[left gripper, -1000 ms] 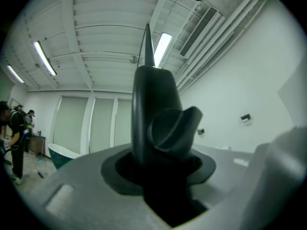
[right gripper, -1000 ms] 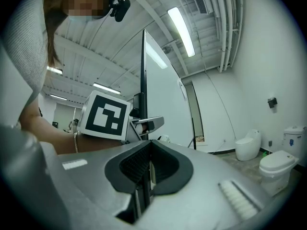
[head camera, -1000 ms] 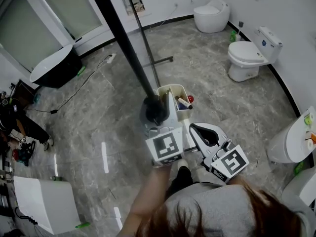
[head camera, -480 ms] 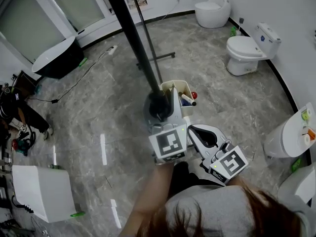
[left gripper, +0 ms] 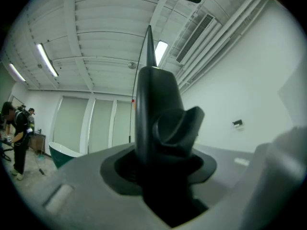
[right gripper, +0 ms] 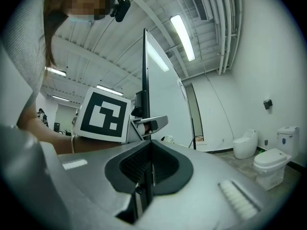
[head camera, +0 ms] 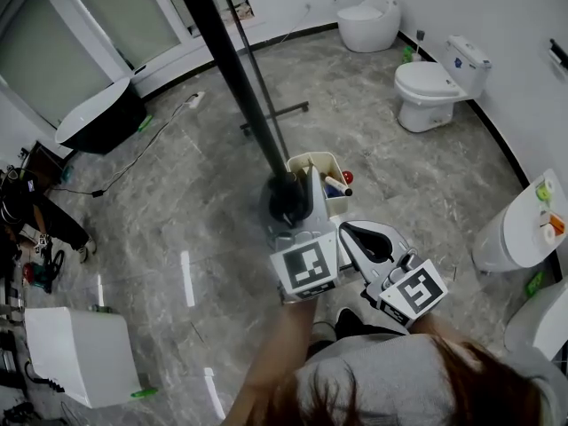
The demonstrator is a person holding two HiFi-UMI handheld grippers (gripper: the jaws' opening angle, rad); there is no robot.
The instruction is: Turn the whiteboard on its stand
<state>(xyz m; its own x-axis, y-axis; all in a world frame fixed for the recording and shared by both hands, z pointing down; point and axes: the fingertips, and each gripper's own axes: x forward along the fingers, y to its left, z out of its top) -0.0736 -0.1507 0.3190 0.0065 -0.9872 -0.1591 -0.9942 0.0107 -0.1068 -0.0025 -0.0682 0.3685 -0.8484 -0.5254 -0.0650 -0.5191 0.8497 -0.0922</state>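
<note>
Jaws of the left gripper are clamped on the dark corner of the tall, dark-framed whiteboard; they have just been easing wider, with that frame lodged between them and the pads on it. The gripper points about level, tipped slightly up, and is held out in front of the person on a bare, outstretched left forearm. Jaws of the right gripper stand closed together on nothing. It points level just beside the left one, on its right and apart from the board, whose edge rises straight ahead in the right gripper view.

From above, the whiteboard shows as a thin dark bar running from the left gripper to the top of the head view. Just right of it a thin black stand pole drops to a cross foot on the grey marbled floor. A cream tray of markers sits just right of the gripped corner.

Left of the board, open floor reaches a black oval bathtub and a white cabinet, both well apart, with a thin cable trailing between. To the right, a white toilet stands well apart by the wall
</note>
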